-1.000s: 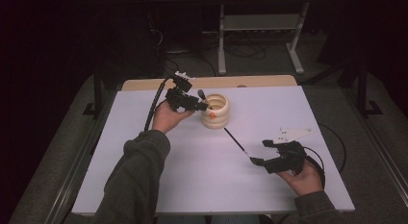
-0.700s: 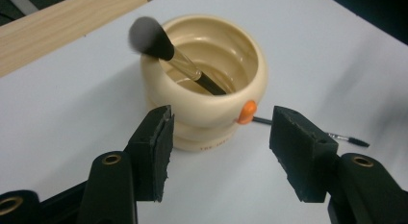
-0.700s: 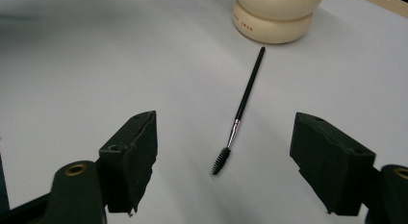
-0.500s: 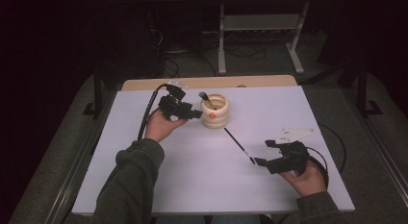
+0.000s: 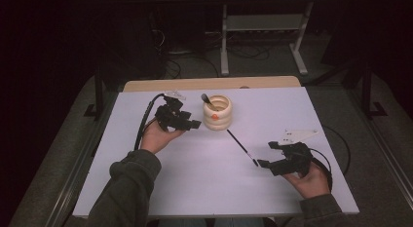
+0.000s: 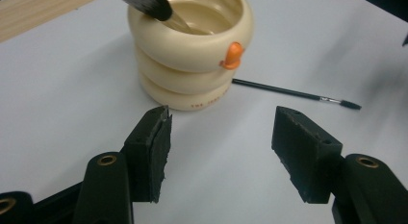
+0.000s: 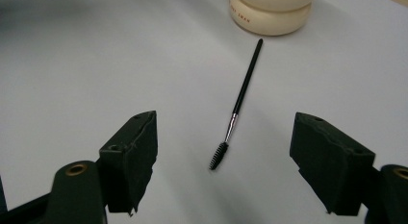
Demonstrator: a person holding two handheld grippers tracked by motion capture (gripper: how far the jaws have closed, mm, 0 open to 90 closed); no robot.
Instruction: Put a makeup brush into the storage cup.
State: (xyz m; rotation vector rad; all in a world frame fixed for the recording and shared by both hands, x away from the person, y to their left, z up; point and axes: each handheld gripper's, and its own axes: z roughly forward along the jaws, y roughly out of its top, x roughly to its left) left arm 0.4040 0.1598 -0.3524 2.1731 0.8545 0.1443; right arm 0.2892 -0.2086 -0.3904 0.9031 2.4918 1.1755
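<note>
dark room around a white table (image 5: 195,188). at left the left gripper (image 5: 187,123) hangs just beside the cup (image 5: 217,112), jaws spread and holding nothing. that cream ribbed cup stands at the far middle with a fat brush (image 6: 144,4) leaning inside; it looks stiff and steady. right of it, well apart from the cup's base, the wand (image 7: 239,103) lies flat, bristle tip nearest the right gripper (image 7: 223,166), whose jaws stand wide on either side of that tip without touching. i judge the wand light, thin, rigid and apt to roll or skid. best taken across the black handle just behind the metal ferrule, not by the bristles.
</note>
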